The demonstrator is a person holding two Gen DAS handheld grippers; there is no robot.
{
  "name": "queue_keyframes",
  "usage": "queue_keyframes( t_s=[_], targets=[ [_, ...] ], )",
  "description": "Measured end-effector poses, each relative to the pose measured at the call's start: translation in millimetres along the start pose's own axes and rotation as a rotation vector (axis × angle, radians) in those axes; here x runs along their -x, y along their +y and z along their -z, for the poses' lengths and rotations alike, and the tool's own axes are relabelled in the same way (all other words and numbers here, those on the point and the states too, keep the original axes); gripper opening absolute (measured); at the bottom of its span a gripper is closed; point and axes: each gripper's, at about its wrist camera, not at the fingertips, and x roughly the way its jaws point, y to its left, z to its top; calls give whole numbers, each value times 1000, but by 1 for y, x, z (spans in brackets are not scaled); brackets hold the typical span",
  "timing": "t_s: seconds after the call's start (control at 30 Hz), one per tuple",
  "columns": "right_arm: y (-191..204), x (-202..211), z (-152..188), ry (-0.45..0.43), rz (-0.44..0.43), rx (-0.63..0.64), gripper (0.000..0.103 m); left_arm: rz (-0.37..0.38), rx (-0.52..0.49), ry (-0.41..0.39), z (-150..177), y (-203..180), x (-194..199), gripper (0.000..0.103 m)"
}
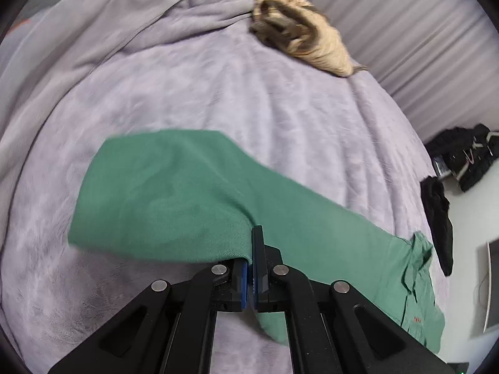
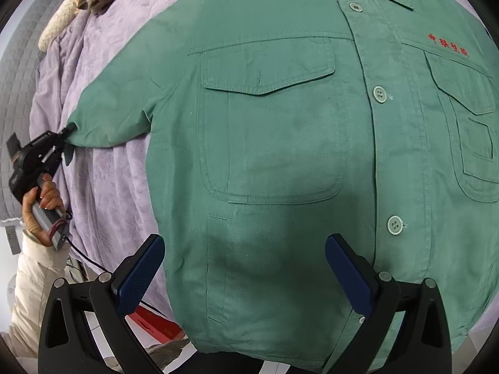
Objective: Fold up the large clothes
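Lying face-up and buttoned on the lilac blanket (image 2: pixel 103 168), the green jacket (image 2: pixel 280 143) spreads flat; left gripper (image 1: pixel 250 249) is clamped on its sleeve cuff (image 1: pixel 230 240); right gripper (image 2: pixel 244 268) hovers spread above the hem.

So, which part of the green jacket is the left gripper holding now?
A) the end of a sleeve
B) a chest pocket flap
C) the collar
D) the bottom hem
A: in the left wrist view the left gripper is shut on the sleeve end of the green jacket, and the right wrist view shows that sleeve stretched out sideways to it over the purple blanket.
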Motion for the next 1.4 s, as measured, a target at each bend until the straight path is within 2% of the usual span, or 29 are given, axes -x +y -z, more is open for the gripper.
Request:
queue_keyframes(
  t_s=[0.07, 0.17, 0.3, 0.37, 0.43, 0.53, 0.63, 0.67, 0.7, 0.73, 0.77, 0.87, 0.93, 1.03, 1.1, 1.2, 1.3, 1.4],
  targets=[
    [-6, 7, 0, -24, -12, 1, 102, 58, -90, -22, -3, -43, 12, 3],
    [-21, 23, -2, -72, -34, -13, 102, 162, -259, -29, 5, -127, 25, 3],
    [-55, 53, -5, -158, -53, -58, 102, 249, -512, 4, 55, -247, 15, 3],
    [-78, 67, -4, -199, -49, -89, 102, 254, -600, 54, 91, -294, -5, 3],
    [-107, 78, -2, -224, -35, -133, 102, 236, -648, 101, 126, -325, -26, 3],
    [-154, 83, 5, -232, -9, -214, 102, 125, -731, 178, 174, -350, -65, 3],
    [-192, 81, 14, -224, 21, -273, 102, 14, -798, 231, 208, -351, -94, 6],
    [-204, 82, 16, -220, 26, -287, 102, -1, -805, 249, 215, -347, -98, 29],
    [-212, 80, 20, -216, 33, -301, 102, -6, -802, 269, 219, -342, -100, 76],
    [-219, 79, 22, -214, 35, -312, 102, -17, -799, 273, 222, -337, -100, 96],
    [-224, 78, 23, -213, 38, -318, 102, -25, -806, 250, 224, -335, -94, 103],
    [-228, 81, 20, -225, 51, -313, 102, -46, -845, 221, 227, -328, -75, 103],
    [-221, 87, 13, -247, 69, -287, 102, -58, -830, 158, 222, -313, -52, 103],
    [-192, 94, -8, -300, 91, -186, 102, -157, -761, 65, 203, -270, -24, 103],
    [-159, 93, -27, -326, 86, -74, 102, -265, -707, 45, 189, -230, -17, 103],
    [-100, 79, -53, -338, 70, 117, 102, -391, -633, 103, 176, -179, -31, 103],
    [-43, 49, -78, -326, 45, 271, 102, -434, -564, 117, 169, -148, -46, 103],
    [-3, 13, -89, -309, 80, 376, 102, -446, -562, 89, 166, -145, -61, 103]
  ],
)
